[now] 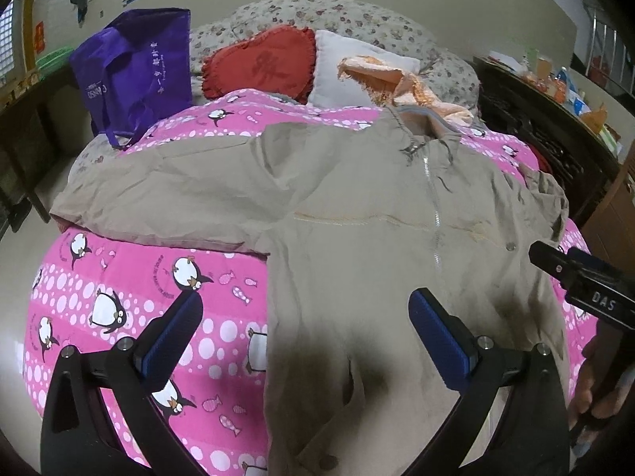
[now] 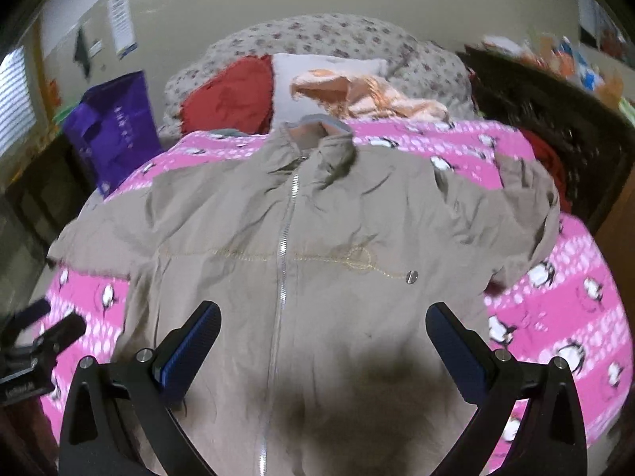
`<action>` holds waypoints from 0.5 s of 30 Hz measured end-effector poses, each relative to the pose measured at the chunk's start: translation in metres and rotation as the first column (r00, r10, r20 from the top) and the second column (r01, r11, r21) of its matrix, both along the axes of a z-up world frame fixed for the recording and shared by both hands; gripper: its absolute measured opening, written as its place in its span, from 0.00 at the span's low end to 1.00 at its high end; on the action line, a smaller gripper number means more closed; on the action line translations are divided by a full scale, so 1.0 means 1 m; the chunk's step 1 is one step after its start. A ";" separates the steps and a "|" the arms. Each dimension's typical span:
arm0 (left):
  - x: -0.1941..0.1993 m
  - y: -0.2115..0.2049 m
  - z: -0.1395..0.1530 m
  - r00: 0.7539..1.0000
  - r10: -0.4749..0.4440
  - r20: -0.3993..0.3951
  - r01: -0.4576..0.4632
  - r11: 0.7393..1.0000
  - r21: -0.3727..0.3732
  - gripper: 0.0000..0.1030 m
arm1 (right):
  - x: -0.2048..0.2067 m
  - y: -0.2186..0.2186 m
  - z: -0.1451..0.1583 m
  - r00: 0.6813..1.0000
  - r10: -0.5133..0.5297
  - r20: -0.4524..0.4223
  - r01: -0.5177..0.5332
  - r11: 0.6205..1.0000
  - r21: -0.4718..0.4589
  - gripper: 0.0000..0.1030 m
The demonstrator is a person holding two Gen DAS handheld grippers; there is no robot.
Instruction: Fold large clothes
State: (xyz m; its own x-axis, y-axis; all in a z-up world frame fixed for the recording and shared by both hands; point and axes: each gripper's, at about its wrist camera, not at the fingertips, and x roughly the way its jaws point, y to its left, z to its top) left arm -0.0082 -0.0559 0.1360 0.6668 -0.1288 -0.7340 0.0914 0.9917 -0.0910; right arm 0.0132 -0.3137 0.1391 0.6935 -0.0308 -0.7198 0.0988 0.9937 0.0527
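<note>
Bedroom, bed (image 1: 131, 277) under a pink penguin-print quilt. Jacket (image 2: 317, 246), beige, zipped, lies front-up and spread flat across the quilt, collar toward the pillows, one sleeve stretched out to the side. Left gripper (image 1: 303, 311): jaws wide apart, empty, above the jacket's lower edge. Right gripper (image 2: 323, 323): jaws wide apart, empty, above the jacket's lower front. Beyond the collar: peach cloth (image 1: 397, 79), red cushion (image 1: 260, 63), white pillow (image 1: 345, 67). Purple bag (image 1: 135, 71) stands at the bed's far corner.

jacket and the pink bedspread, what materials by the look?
Jacket: thin woven fabric, likely cotton or nylon blend, matte; fine crinkles, metallic-looking zipper. Pink bedspread: printed woven cloth, probably cotton or polyester; flat penguin print, no sheen.
</note>
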 end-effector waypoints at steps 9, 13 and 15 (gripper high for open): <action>0.022 0.005 -0.008 1.000 -0.012 -0.022 0.011 0.999 -0.046 1.00 | 0.037 -0.015 -0.024 0.993 -0.076 -0.092 0.077 0.997 0.008 1.00; 0.037 0.010 -0.017 0.999 -0.019 -0.028 0.017 0.999 -0.052 1.00 | 0.046 -0.027 -0.033 0.988 -0.095 -0.118 0.089 0.994 -0.060 1.00; 0.043 0.008 -0.021 0.999 -0.046 -0.005 0.046 0.999 -0.027 1.00 | 0.045 -0.030 -0.036 0.989 -0.082 -0.123 0.074 0.995 -0.072 1.00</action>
State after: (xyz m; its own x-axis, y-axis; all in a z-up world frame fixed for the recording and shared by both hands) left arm 0.0345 -0.0480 0.1150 0.6557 -0.1790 -0.7335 0.1363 0.9836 -0.1182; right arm 0.0583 -0.3438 0.1031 0.5913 -0.1323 -0.7955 0.1776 0.9836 -0.0316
